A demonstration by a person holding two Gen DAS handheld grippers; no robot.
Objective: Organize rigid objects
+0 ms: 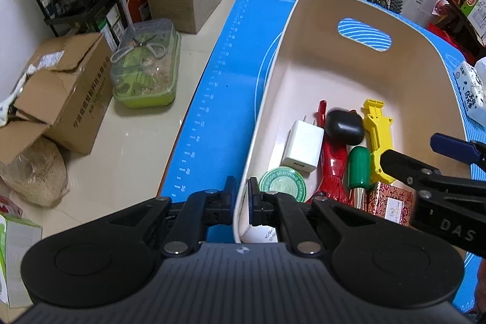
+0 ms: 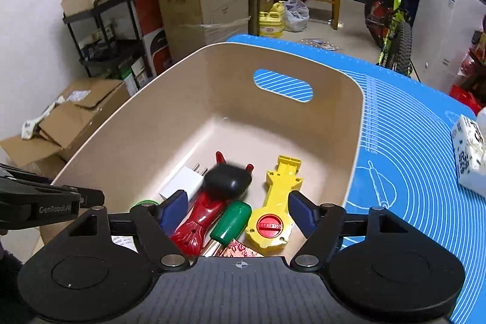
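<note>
Jaws over bin (image 2: 127, 123), blue mat (image 2: 404, 141)

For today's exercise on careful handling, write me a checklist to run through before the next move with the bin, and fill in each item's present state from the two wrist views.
1. Left gripper clamped on the bin wall, one finger on each side: ok.
2. Right gripper open with nothing between its fingers: ok.
3. Black case settled in the bin: cannot tell; it looks blurred, lying on the red tool.
4. White charger, green-handled tool and yellow toy inside the bin: ok.
5. Bin resting flat on the blue mat: cannot tell.
6. White carton on the mat still outside the bin: not ok.
</note>
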